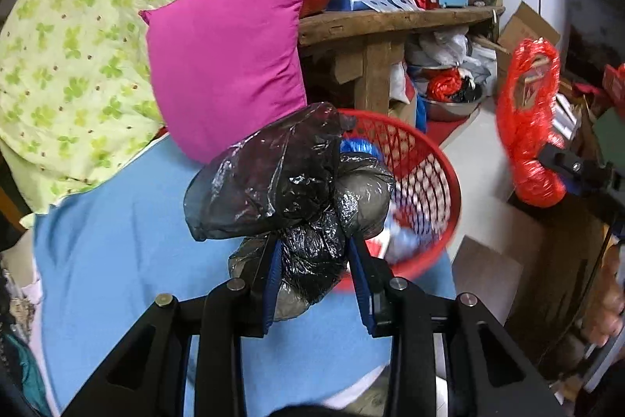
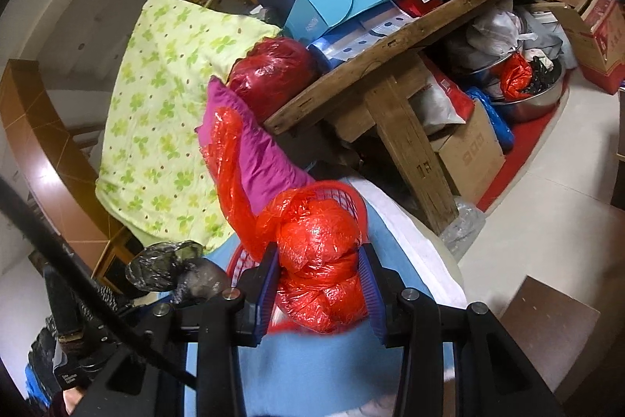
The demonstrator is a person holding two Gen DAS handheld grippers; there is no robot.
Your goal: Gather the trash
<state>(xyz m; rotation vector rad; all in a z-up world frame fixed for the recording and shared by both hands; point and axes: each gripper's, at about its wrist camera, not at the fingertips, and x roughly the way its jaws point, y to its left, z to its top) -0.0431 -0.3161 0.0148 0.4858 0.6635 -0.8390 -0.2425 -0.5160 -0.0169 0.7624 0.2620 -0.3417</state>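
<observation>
Black plastic bag (image 1: 273, 190) is bulging up and left out of the left gripper (image 1: 314, 276), whose jaws are clamping its crumpled lower part just above the red basket (image 1: 441, 182) on the blue sheet (image 1: 117, 253). Right gripper (image 2: 324, 284) is squeezing a red plastic bag (image 2: 316, 260), its loose tail trailing up-left past the pink pillow (image 2: 258, 151).

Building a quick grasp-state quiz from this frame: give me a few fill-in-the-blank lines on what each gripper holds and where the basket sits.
1. The left gripper is shut on a crumpled ____ plastic bag.
2. The right gripper is shut on a ____ plastic bag.
3. The red mesh basket rests on a ____ cloth.
4. Left of the basket leans a ____ pillow.

Missing words: black; red; blue; magenta
</observation>
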